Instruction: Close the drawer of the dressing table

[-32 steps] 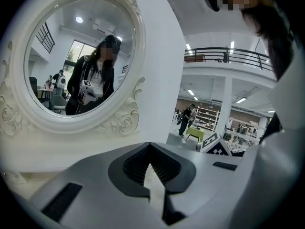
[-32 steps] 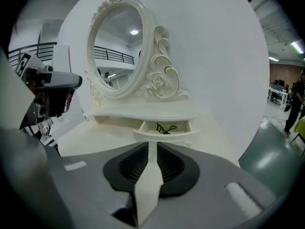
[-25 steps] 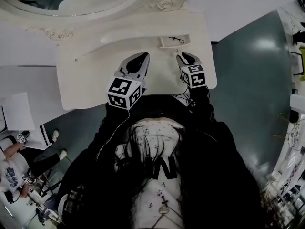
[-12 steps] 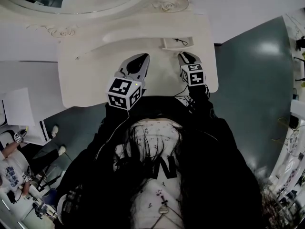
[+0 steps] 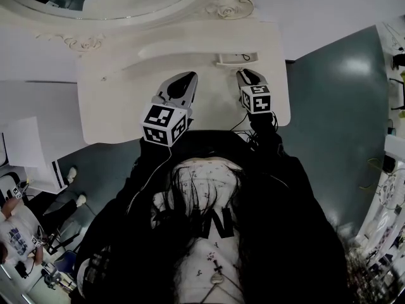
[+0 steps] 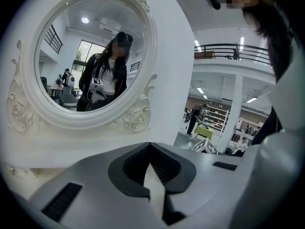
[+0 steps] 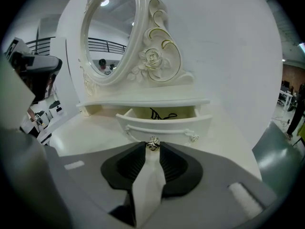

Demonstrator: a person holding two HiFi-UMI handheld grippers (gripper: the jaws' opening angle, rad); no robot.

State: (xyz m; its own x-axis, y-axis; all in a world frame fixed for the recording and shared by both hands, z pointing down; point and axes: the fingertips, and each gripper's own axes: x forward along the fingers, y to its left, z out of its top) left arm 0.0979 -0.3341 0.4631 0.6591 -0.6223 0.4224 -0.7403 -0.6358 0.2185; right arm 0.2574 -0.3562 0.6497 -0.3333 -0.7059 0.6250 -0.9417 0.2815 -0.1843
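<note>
Well, white counter [image 5: 114, 106] is standing on teal floor [image 5: 335, 94] in a big bright hall, w/ oval mirror [image 6: 90, 56] at its back. Drawer [image 7: 164, 124] is sitting under the low shelf [image 7: 143, 102], R of centre, partly out; its long axis is running side to side, front facing the person [image 5: 209, 220]. R tongs [image 7: 153, 148] have just been opening, slightly spread w/ the knob [image 7: 153, 143] between the tips. L tongs [image 6: 150, 146] are hovering pressed together, holding nothing. Vs a sec ago, drawer is sticking out less.
</note>
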